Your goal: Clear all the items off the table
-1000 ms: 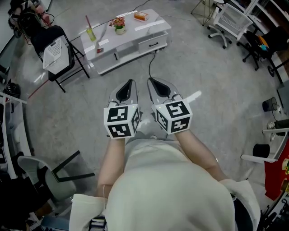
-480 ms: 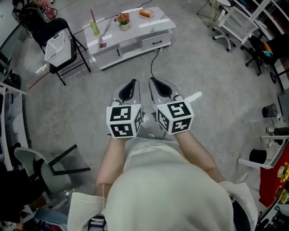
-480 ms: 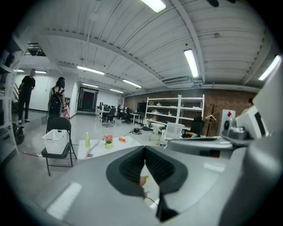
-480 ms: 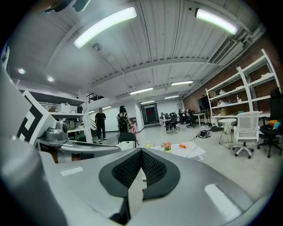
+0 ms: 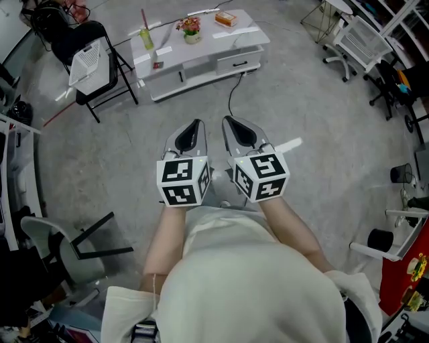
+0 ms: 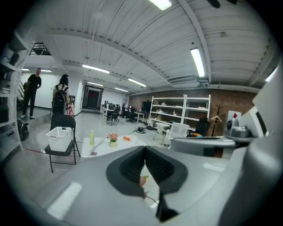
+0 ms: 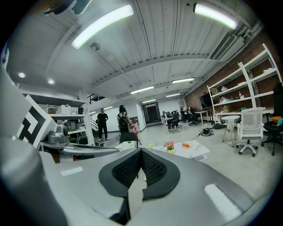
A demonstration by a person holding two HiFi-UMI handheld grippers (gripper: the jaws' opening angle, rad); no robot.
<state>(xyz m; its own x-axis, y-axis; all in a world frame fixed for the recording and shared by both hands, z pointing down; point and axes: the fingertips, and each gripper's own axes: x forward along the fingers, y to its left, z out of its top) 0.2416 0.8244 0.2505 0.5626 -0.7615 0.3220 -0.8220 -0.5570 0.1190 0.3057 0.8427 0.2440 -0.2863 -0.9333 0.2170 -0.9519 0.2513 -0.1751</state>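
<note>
Far ahead, the white counter carries a bottle, flower pot and orange box; open floor runs from its near edge to me, a chair at its left end. My left gripper and right gripper have fingers closed, empty.

Open grey floor fills the middle of the frame between us and the low white table at the top centre, crossed only by a thin black cable trailing from the table's front. At upper left a black folding chair carrying a white basket stands just beside the table's left end. A white office chair and darker ones crowd the upper right, well apart from the table.
</note>
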